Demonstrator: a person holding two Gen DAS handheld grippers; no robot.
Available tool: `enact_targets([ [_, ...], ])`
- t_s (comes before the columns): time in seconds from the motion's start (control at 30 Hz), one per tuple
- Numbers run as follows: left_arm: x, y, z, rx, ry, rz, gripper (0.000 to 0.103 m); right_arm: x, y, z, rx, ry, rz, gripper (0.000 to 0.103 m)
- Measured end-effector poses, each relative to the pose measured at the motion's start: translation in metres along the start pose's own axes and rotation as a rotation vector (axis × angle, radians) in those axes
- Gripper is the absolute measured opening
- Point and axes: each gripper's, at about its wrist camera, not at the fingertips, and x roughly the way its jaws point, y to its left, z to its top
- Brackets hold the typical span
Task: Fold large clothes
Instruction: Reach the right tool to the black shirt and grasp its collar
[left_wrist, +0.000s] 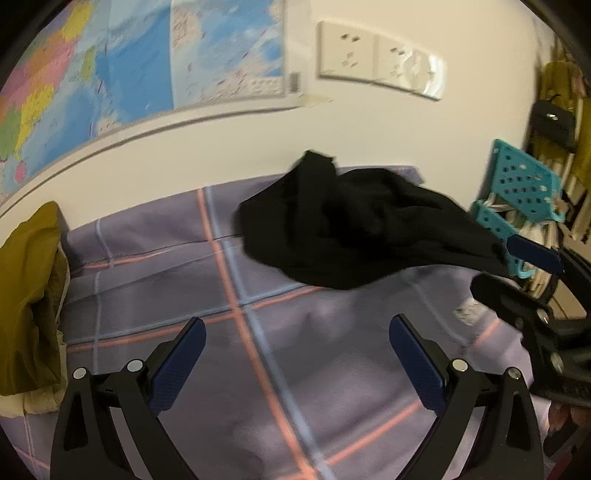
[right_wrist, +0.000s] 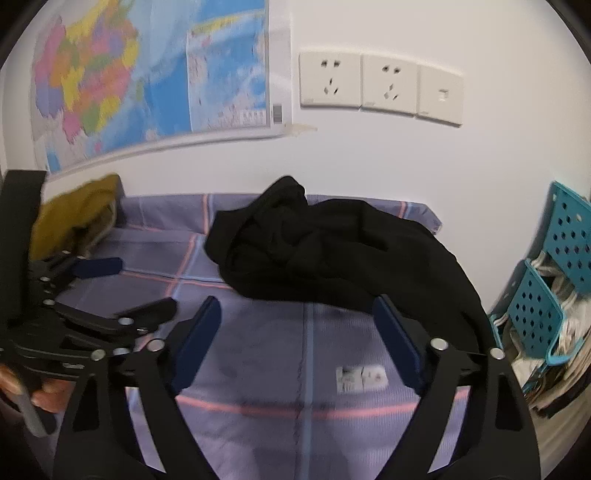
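Observation:
A crumpled black garment (left_wrist: 351, 229) (right_wrist: 332, 251) lies in a heap on a purple checked bed sheet (left_wrist: 147, 280) (right_wrist: 277, 350), close to the wall. My left gripper (left_wrist: 297, 323) (right_wrist: 146, 284) is open over bare sheet, short of the garment and to its left, with nothing between its fingers. My right gripper (right_wrist: 295, 304) (left_wrist: 495, 264) is open at the garment's near right edge. Its right finger (right_wrist: 391, 332) lies against the dark cloth there, and its left finger (right_wrist: 203, 328) stands over bare sheet. The pads do not press on the fabric.
A mustard-coloured cloth bundle (left_wrist: 29, 295) (right_wrist: 74, 214) sits at the bed's left end. A teal perforated rack (left_wrist: 517, 184) (right_wrist: 535, 314) with papers stands beyond the right edge. The wall behind carries a map (left_wrist: 110, 74) and sockets (right_wrist: 380, 85). A hand (right_wrist: 44, 398) holds the left gripper.

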Motion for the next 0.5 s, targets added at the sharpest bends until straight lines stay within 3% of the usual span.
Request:
enact_targets([
  [0.4, 0.031, 0.05, 0.014, -0.069, 0.034, 0.096, 0.096, 0.133, 0.017, 0.052, -0.159, 0.138, 0.024, 0.08],
  [0.43, 0.035, 0.053, 0.013, -0.072, 0.039, 0.099, 0.096, 0.139, 0.017, 0.054, -0.163, 0.148, 0.035, 0.077],
  [0.5, 0.04, 0.056, 0.013, -0.077, 0.052, 0.101, 0.096, 0.149, 0.019, 0.057, -0.191, 0.165, 0.053, 0.047],
])
